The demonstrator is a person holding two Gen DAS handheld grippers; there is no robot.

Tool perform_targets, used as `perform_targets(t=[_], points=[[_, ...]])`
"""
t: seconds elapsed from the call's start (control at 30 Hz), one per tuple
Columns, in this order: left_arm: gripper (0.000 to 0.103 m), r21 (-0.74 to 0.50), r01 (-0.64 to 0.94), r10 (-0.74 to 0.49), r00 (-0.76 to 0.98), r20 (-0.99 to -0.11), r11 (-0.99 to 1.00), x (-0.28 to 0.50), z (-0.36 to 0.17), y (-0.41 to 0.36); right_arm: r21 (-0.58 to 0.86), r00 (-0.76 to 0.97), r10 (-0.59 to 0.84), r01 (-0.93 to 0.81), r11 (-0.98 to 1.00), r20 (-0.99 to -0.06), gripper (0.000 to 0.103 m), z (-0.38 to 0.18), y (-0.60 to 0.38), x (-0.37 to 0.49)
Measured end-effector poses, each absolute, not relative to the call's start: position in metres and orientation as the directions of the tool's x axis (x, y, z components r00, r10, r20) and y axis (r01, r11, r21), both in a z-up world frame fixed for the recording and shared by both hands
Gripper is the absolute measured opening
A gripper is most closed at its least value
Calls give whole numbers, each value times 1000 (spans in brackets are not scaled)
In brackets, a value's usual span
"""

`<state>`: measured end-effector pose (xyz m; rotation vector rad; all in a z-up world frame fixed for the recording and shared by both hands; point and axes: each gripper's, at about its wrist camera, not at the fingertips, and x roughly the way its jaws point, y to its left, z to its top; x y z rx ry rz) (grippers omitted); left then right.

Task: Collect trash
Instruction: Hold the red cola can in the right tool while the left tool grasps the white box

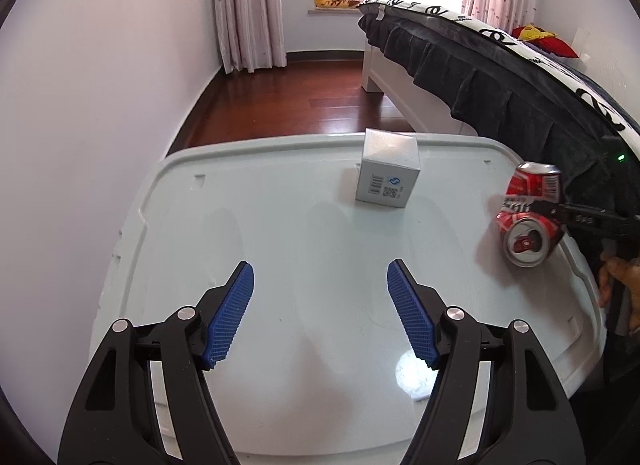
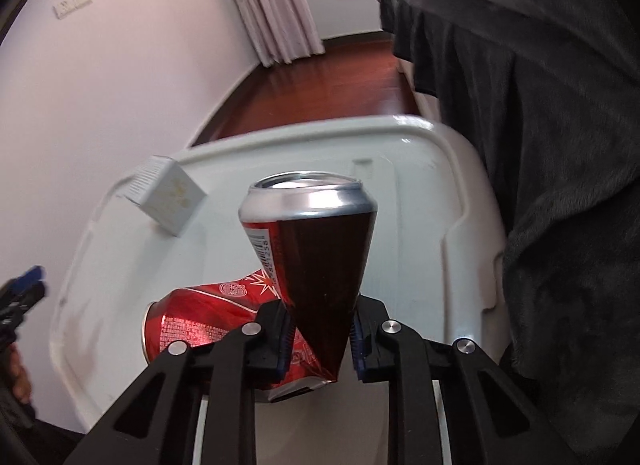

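A crushed red can point(image 2: 308, 265) is clamped at its pinched waist between the right gripper point(image 2: 320, 335) fingers, while the small white box point(image 1: 388, 169) sits straight ahead of the left gripper point(image 1: 320, 313), whose fingers stand apart and empty over the pale surface point(image 1: 280, 225).

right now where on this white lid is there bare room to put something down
Most of the white lid is bare: the whole left half, and the near middle below the open left gripper. The far middle holds the small white box. The right edge is crowded: the right gripper is shut on the crushed red can, close to the dark bedspread.
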<state>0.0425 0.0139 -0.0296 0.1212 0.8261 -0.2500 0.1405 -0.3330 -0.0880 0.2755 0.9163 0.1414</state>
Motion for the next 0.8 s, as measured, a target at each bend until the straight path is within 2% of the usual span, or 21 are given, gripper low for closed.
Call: perform_targets(t=[0.2,0.33,0.53,0.8], points=[[68,-22,307,-224,640,-736,951,68,-32,4,332,633,299,-69,941,-714,22,-59,-326,124],[70,18,314,-198,641,-742,949,94,-39,-18,354,633,339,-109,929,-696,22,-45,-318,98],[71,-26,307,-217,606,-765,951,128,-58,-47,378,617,370,-125,917,-694,22,-47,-316,80],[71,0,335,-214,601,-770,942,148,-70,-76,390,603,389,-138,910,-696,22,-50,-317,79]])
